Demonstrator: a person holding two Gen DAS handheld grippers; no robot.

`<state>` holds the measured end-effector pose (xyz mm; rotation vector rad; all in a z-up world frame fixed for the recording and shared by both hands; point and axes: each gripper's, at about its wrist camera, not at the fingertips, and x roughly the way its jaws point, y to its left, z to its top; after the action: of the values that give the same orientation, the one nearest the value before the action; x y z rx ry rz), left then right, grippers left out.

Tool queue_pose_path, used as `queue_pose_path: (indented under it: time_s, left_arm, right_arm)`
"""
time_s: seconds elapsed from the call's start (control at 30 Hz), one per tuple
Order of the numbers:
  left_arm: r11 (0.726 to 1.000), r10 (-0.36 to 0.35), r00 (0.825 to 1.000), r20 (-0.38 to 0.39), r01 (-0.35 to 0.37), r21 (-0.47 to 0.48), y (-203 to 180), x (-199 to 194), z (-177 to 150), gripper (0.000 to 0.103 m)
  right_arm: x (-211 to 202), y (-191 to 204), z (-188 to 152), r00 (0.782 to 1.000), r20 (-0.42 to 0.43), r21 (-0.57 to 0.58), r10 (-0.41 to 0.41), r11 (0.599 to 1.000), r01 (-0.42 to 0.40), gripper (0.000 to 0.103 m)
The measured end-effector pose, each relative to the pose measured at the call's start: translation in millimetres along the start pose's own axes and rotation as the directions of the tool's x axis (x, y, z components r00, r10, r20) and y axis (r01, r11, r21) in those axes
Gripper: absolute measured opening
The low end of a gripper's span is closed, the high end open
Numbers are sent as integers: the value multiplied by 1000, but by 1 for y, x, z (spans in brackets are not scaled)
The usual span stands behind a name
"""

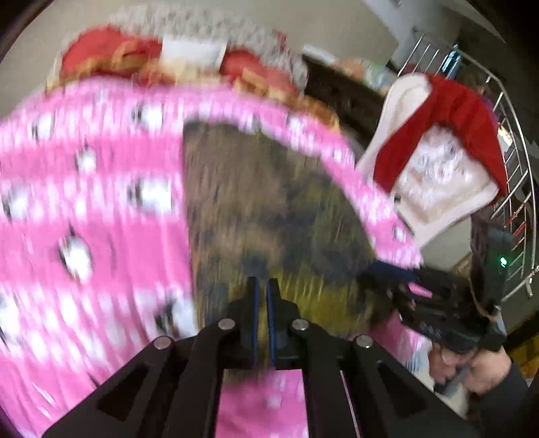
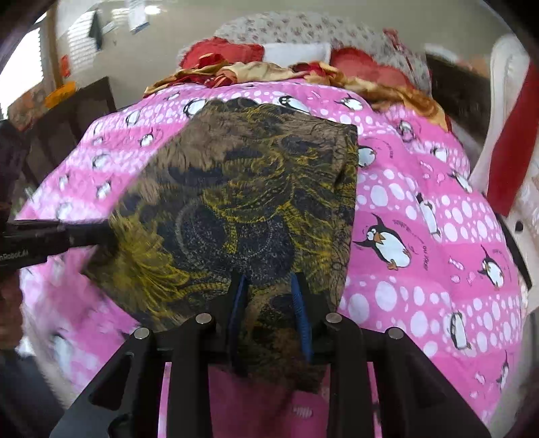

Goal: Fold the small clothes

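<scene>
A brown cloth with a yellow and dark blue pattern [image 2: 249, 202] lies on a pink penguin bedspread [image 2: 438, 236]. My right gripper [image 2: 269, 286] is open with its fingers astride the cloth's near edge, and cloth lies between them. My left gripper [image 1: 262, 289] is shut with its jaws almost touching, on the cloth's edge [image 1: 269, 209]; that view is blurred. The left gripper's body also shows at the left of the right wrist view [image 2: 50, 236], at the cloth's lifted left corner. The right gripper shows in the left wrist view [image 1: 448, 303].
Red and gold bedding [image 2: 269, 67] and a flowered pillow [image 2: 303, 30] are heaped at the bed's head. A white chair with a red garment [image 1: 448, 134] stands to the right, by a metal rack [image 1: 515, 168]. Dark furniture [image 2: 67, 128] stands to the left.
</scene>
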<state>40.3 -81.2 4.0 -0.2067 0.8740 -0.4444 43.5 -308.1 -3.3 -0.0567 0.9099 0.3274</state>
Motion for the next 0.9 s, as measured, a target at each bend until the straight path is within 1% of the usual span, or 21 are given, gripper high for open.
queue_pose_path:
  time_s: [0.03,0.07,0.1,0.17,0.23,0.3,0.33,0.37,0.4,0.47,0.5,0.57,0.63,0.67,0.7,0.73,0.77,0.83,0.87,0.9]
  left_arm:
    - [1000,17,1000,20,-17,4,-2,3,15,3]
    - [999,33,999,21,-33,1,-5,11,27,3]
    - [998,58,998,15,-58,-7,-7,22,40,2]
    - [993,113,994,0,-113,-19,-5,46,57,2]
    - [987,150,988,-36,-151,-45,0,72,62,2]
    - [985,151,987,-56,-155,-80,7,89,59,2]
    - [982,147,987,-67,-153,-107,12,96,55,2]
    - [982,141,988,-61,-148,-116,15,99,51,2]
    - [984,141,989,-40,-144,-108,15,100,49,2]
    - [987,149,989,-3,-149,-59,11,102,43,3]
    - [988,147,989,6,-146,-52,11,101,41,2]
    - [989,128,992,-7,-128,-67,14,97,45,3]
    - [989,129,992,-10,-129,-71,13,90,60,3]
    - [990,130,991,15,-129,-66,12,84,69,5]
    - [990,129,990,50,-126,-61,10,79,79,7]
    - [990,130,988,84,-125,-61,10,74,91,14]
    - [990,131,987,97,-126,-61,10,75,101,17]
    - [988,141,987,75,-136,-71,11,91,124,17]
    - [987,142,988,63,-137,-82,12,99,131,17]
    - [985,150,987,52,-145,-92,13,107,136,17]
  right_arm:
    - [-5,-2,5,1000,23,21,1,1000,-2,24]
    - [-11,-3,14,998,53,46,-22,999,19,24]
    - [-13,-5,28,995,63,92,-71,994,65,24]
    - [-6,-6,45,993,48,164,-111,981,102,24]
    - [6,-3,64,990,35,196,-136,972,127,24]
    - [21,2,80,985,34,200,-168,967,158,24]
    - [30,5,84,985,29,198,-171,967,161,24]
    - [37,5,86,986,20,197,-167,967,160,24]
    - [54,1,86,989,-13,196,-150,969,149,24]
    - [82,-7,74,983,-90,183,-160,968,174,24]
    - [84,-12,65,989,-25,190,-143,971,145,24]
    - [81,-13,59,991,3,190,-132,973,129,24]
    - [78,-10,62,992,-9,181,-127,975,127,24]
    - [76,-12,66,993,-28,187,-112,976,116,24]
    - [71,-15,72,995,-42,210,-93,973,99,24]
    - [65,-18,79,996,-44,242,-77,966,85,24]
    - [56,-23,88,997,-24,284,-72,956,76,24]
    - [43,-26,107,994,46,310,-102,947,83,24]
    - [42,-25,116,991,68,301,-119,949,93,24]
    - [47,-23,127,990,75,286,-117,954,91,24]
